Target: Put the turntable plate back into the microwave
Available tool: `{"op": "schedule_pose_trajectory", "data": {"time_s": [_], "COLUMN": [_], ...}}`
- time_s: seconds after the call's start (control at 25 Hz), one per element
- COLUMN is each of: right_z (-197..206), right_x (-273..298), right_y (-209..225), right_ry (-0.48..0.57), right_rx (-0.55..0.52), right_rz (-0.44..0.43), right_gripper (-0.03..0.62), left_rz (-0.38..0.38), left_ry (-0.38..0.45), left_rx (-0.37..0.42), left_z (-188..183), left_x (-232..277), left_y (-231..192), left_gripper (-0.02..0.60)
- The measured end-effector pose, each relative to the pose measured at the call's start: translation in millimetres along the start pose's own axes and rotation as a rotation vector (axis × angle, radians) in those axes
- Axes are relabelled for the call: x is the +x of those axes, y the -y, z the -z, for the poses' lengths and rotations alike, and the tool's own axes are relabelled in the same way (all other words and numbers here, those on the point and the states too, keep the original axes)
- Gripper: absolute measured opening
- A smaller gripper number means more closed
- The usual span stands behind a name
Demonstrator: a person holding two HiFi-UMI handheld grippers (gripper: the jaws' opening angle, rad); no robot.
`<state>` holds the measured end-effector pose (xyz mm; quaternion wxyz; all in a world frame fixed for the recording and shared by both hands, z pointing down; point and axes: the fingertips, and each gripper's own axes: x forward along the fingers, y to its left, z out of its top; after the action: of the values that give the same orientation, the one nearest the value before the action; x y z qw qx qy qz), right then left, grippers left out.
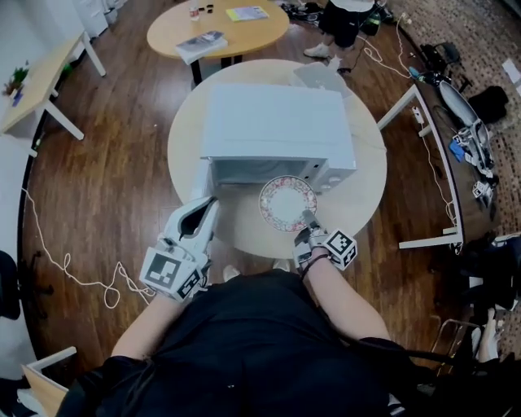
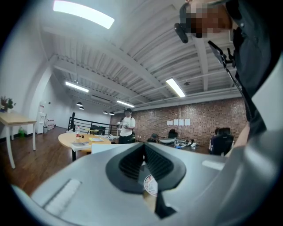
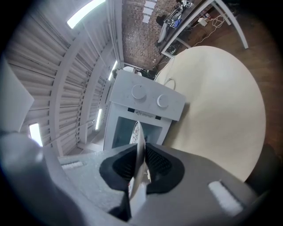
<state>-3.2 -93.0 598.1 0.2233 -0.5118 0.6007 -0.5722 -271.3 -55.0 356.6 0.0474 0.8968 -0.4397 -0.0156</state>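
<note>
A white microwave (image 1: pixel 277 122) stands on a round pale table (image 1: pixel 366 175), its door (image 1: pixel 201 186) swung open to the left. The turntable plate (image 1: pixel 286 204), round with a red floral rim, hangs just in front of the open cavity. My right gripper (image 1: pixel 308 221) is shut on its near edge. In the right gripper view the plate (image 3: pixel 137 132) shows edge-on between the pads of the right gripper (image 3: pixel 140 148), with the microwave (image 3: pixel 146 103) straight ahead. My left gripper (image 1: pixel 210 204) hovers by the door, pads together and empty. The left gripper (image 2: pixel 142 148) looks level across the room.
A second round wooden table (image 1: pixel 216 28) with books stands behind the microwave. A person (image 1: pixel 342 20) stands beyond it. A white-framed desk (image 1: pixel 431 163) with cables and gear is at the right, a light desk (image 1: pixel 37 81) at the left. A cable (image 1: pixel 73 269) trails on the floor.
</note>
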Motion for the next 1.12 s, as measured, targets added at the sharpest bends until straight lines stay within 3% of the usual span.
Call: {"op": "schedule_pose_trajectory", "data": {"time_s": [0.16,0.76,1.12], "right_z": [19,33,25], "right_x": [16,18,32], "right_y": [-13,-23,-22], "right_ry": [-0.046,-0.063,-0.102], "right_rx": [0.001,-0.018,-0.029], "right_rz": [-0.027,-0.033,-0.041], "right_gripper": [0.026,0.026,0.026], "left_rz": [-0.016,0.064,0.021], "left_ry": [-0.002,-0.028,-0.012], "left_rx": [-0.01,-0.008,0.013], "left_z": [1,19,7], "left_x": [-7,3,16], "left_y": [-8,1,-3], "left_gripper": [0.006,0.006,0.006]}}
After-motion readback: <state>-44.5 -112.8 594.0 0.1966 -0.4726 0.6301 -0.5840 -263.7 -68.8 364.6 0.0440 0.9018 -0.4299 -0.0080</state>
